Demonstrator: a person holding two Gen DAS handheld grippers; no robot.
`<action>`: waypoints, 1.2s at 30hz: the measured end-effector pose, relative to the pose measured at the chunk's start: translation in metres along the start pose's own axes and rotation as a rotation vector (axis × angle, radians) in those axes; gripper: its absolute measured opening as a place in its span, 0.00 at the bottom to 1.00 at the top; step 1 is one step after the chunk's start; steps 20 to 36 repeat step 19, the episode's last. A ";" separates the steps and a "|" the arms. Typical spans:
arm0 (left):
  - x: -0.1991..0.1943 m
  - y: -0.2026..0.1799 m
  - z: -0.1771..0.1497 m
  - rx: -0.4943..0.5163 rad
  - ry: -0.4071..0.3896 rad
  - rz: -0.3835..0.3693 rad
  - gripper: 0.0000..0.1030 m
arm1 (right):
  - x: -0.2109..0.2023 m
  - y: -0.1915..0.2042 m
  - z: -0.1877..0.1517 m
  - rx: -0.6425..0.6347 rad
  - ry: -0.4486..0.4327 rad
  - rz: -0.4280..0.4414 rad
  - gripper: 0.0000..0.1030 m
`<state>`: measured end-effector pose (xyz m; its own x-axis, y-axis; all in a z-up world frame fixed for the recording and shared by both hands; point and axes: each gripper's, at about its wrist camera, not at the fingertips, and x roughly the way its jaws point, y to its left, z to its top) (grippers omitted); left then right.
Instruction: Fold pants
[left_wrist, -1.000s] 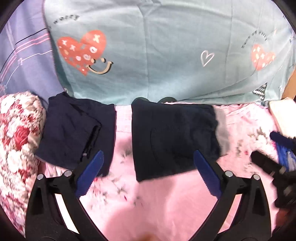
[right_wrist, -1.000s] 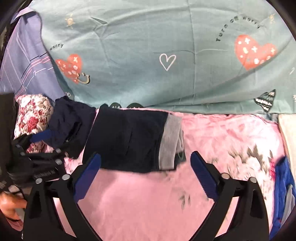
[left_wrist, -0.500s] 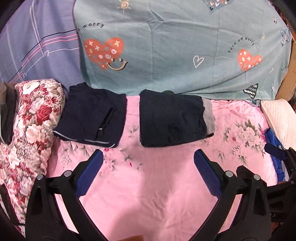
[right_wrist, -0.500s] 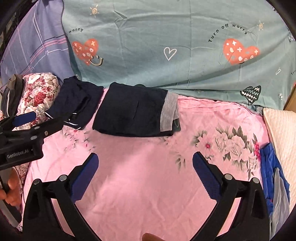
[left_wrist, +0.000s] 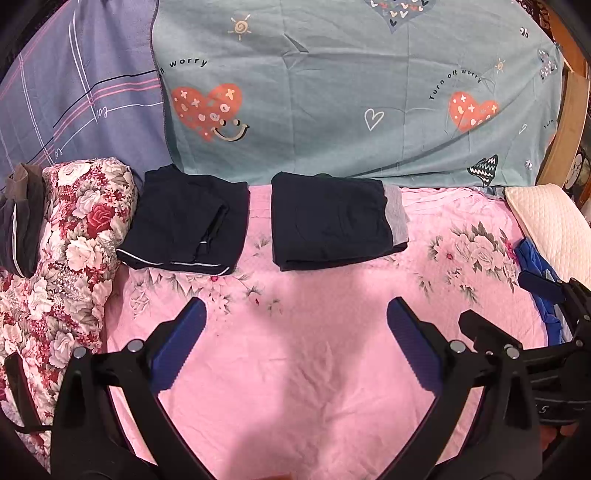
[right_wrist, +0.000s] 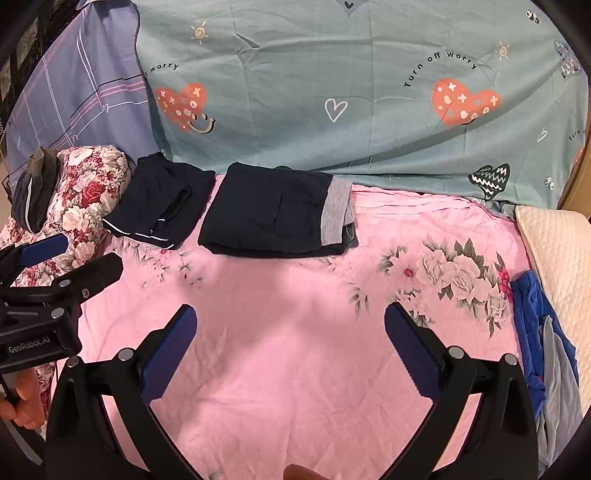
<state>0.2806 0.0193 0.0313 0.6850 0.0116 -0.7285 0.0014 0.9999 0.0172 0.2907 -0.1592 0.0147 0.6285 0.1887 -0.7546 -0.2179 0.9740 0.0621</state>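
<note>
Both grippers are spread wide and empty over bare pink floral sheet. Left gripper, right gripper. Folded dark pants with grey waistband lie straight ahead at the far edge of the sheet, well apart from both, long axis left–right, waistband to the right. A second folded dark pair sits just left of it. Fold looks done; unfolded blue garment lies nearer the right gripper — likely next.

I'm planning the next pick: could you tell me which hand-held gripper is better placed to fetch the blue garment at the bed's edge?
Right, probably. The blue garment lies just beside the open right hand-held gripper, at its right. The left hand-held gripper, also open, sits farther left, with the right one between it and the garment.
</note>
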 end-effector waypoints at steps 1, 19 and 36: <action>-0.001 0.000 -0.001 0.000 -0.001 0.000 0.97 | -0.001 0.000 -0.001 0.001 -0.001 0.002 0.99; -0.008 -0.005 -0.003 0.001 -0.008 0.011 0.97 | -0.008 0.001 -0.003 0.007 -0.001 0.003 0.99; -0.008 -0.005 -0.003 0.001 -0.008 0.011 0.97 | -0.008 0.001 -0.003 0.007 -0.001 0.003 0.99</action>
